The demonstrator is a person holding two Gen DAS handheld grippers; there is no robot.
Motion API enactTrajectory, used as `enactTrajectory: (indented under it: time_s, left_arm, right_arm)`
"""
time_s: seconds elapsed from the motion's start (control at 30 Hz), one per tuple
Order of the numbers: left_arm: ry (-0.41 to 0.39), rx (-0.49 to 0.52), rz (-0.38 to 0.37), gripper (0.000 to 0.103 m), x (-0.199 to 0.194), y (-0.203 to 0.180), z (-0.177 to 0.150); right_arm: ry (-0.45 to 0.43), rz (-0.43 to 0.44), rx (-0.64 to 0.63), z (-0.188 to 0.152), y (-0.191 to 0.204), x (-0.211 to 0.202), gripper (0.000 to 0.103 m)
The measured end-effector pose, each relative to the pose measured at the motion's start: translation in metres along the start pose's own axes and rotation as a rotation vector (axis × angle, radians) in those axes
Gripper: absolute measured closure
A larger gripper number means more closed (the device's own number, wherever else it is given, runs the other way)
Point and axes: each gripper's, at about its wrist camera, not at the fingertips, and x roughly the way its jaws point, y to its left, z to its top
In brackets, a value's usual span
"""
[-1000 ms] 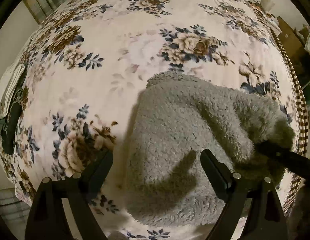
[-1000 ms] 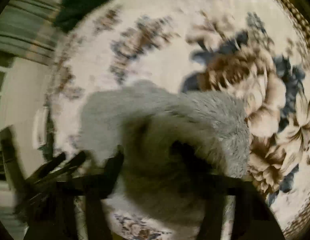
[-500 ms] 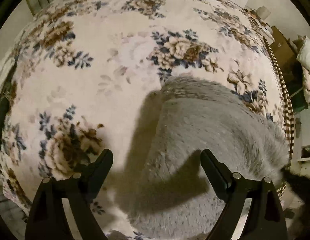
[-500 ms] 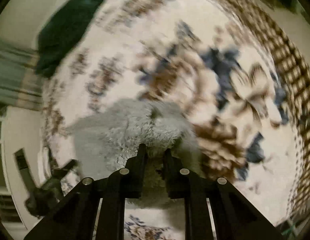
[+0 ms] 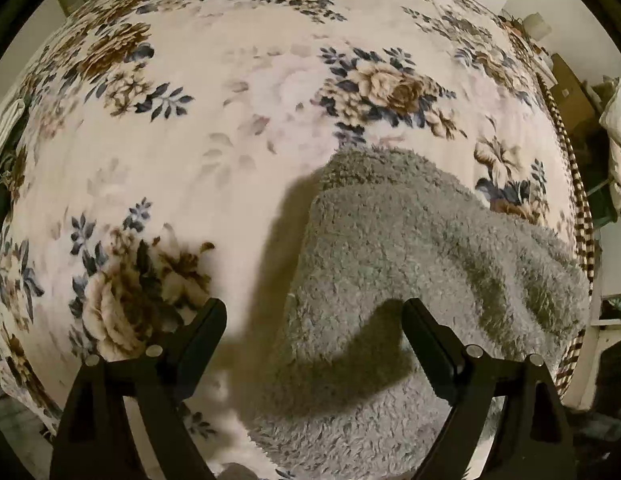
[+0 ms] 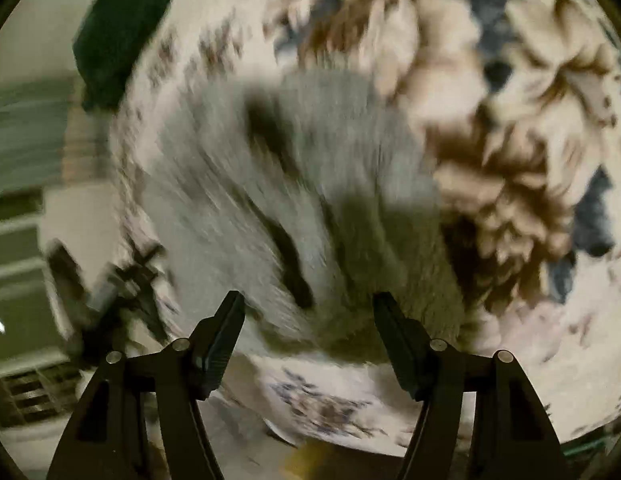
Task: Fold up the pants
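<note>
Left gripper (image 5: 312, 318): your jaws gape, empty.
Right gripper (image 6: 308, 312): your jaws spread, empty.
Pants (image 5: 410, 264): grey fleece, folded, ahead of both jaws on the bedspread (image 5: 230, 120).

Fuzzy grey pants (image 5: 410, 264) lie folded in layers, rumpled, on floral bedspread (image 5: 190, 152) nr edge.

My left gripper (image 5: 312, 322) hangs with its jaws spread wide, empty; my right gripper (image 6: 308, 314) likewise gapes, gripping nothing.

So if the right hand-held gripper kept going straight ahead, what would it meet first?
Probably the grey fleece pants, folded on the floral blanket. The right hand-held gripper is open; blur leaves depth unclear.
</note>
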Motion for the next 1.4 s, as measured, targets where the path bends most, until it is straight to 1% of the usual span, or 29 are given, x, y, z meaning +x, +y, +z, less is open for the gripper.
enactTrajectory:
  time_s: [0.03,0.07,0.1,0.17,0.23,0.3,0.37,0.43,0.47,0.5,0.53,0.57,0.6,0.63,0.67,0.7,0.77,0.8,0.9,0.97,1.03,1.07,1.1,1.17,1.23,1.27,1.3,1.33,1.4]
  left_arm:
    - [0.002,0.006,0.002,0.014,0.000,-0.001,-0.001]
    - [0.003,0.011,0.004,0.014,0.000,-0.002,-0.001]
    - [0.005,0.016,0.003,0.014,0.000,-0.002,-0.002]
    - [0.004,0.016,-0.013,0.014,-0.004,-0.002,-0.005]
    - [-0.003,0.013,-0.031,0.014,-0.009,-0.003,-0.007]
    - [-0.006,0.014,-0.043,0.014,-0.010,-0.005,-0.008]
    - [-0.001,0.011,-0.058,0.014,-0.007,-0.007,-0.008]
    - [0.005,0.013,-0.059,0.013,0.000,-0.011,-0.008]
    - [0.006,0.016,-0.057,0.014,0.002,-0.013,-0.008]
    - [0.007,0.024,-0.047,0.014,0.006,-0.015,-0.007]
    - [0.010,0.030,-0.036,0.014,0.009,-0.016,-0.007]
    - [0.011,0.036,-0.033,0.014,0.011,-0.016,-0.006]
    - [0.013,0.039,-0.028,0.014,0.012,-0.016,-0.005]
    - [0.011,0.039,-0.029,0.014,0.012,-0.015,-0.004]
    - [0.007,0.039,-0.029,0.014,0.011,-0.015,-0.003]
    - [0.005,0.040,-0.029,0.014,0.010,-0.014,-0.003]
    - [-0.001,0.041,-0.032,0.014,0.007,-0.013,-0.002]
    - [-0.005,0.040,-0.034,0.014,0.005,-0.014,-0.002]
    - [-0.014,0.043,-0.038,0.014,0.002,-0.018,0.000]
    - [-0.014,0.050,-0.040,0.014,0.003,-0.023,0.003]
    - [-0.017,0.053,-0.041,0.014,0.004,-0.027,0.008]
    - [-0.020,0.057,-0.042,0.014,0.004,-0.029,0.009]
    - [-0.023,0.063,-0.040,0.014,0.005,-0.030,0.011]
    - [-0.019,0.076,-0.034,0.013,0.010,-0.032,0.015]
    - [-0.004,0.070,-0.072,0.011,0.017,-0.033,0.017]
    - [0.000,0.069,-0.073,0.011,0.019,-0.034,0.017]
    - [0.003,0.073,-0.067,0.011,0.020,-0.036,0.018]
    - [0.005,0.078,-0.066,0.011,0.021,-0.038,0.018]
    - [0.013,0.074,-0.083,0.013,0.020,-0.039,0.019]
  right_arm:
    - [0.004,-0.011,-0.006,-0.002,0.001,0.006,0.082]
    - [-0.008,-0.039,-0.006,-0.004,0.003,0.009,0.085]
    - [-0.039,-0.053,-0.003,-0.007,0.005,0.007,0.086]
    - [-0.130,-0.061,0.018,-0.015,0.009,-0.014,0.089]
    - [-0.216,-0.072,0.035,-0.028,0.013,-0.046,0.089]
    - [-0.282,-0.075,0.053,-0.043,0.012,-0.076,0.089]
    - [-0.305,-0.100,0.067,-0.053,0.006,-0.092,0.089]
    - [-0.276,-0.145,0.093,-0.058,-0.010,-0.090,0.089]
    - [-0.245,-0.168,0.120,-0.054,-0.024,-0.079,0.087]
    - [-0.182,-0.184,0.131,-0.048,-0.037,-0.059,0.085]
    - [-0.130,-0.196,0.126,-0.043,-0.045,-0.042,0.075]
    - [-0.079,-0.196,0.138,-0.037,-0.050,-0.028,0.061]
    - [-0.030,-0.190,0.157,-0.032,-0.054,-0.019,0.059]
    - [-0.032,-0.169,0.157,-0.029,-0.052,-0.022,0.056]
    - [-0.066,-0.167,0.134,-0.029,-0.045,-0.030,0.052]
    - [-0.128,-0.190,0.080,-0.029,-0.029,-0.047,0.051]
    - [-0.213,-0.207,0.005,-0.029,-0.005,-0.071,0.047]
    - [-0.245,-0.197,-0.032,-0.026,0.007,-0.080,0.047]
    - [-0.265,-0.176,-0.100,-0.008,0.032,-0.087,0.046]
    - [-0.264,-0.226,-0.158,0.010,0.047,-0.079,0.046]
    - [-0.256,-0.303,-0.193,0.035,0.055,-0.060,0.047]
    - [-0.236,-0.311,-0.193,0.046,0.055,-0.051,0.063]
    - [-0.235,-0.303,-0.176,0.056,0.053,-0.047,0.069]
    - [-0.269,-0.306,-0.122,0.060,0.034,-0.049,0.074]
    - [-0.297,-0.351,-0.042,0.072,0.014,-0.049,0.074]
    - [-0.299,-0.350,-0.013,0.077,0.006,-0.046,0.075]
    - [-0.280,-0.341,-0.010,0.081,0.000,-0.041,0.075]
    - [-0.264,-0.339,-0.017,0.082,-0.003,-0.036,0.073]
    - [-0.231,-0.317,-0.030,0.083,-0.002,-0.032,0.062]
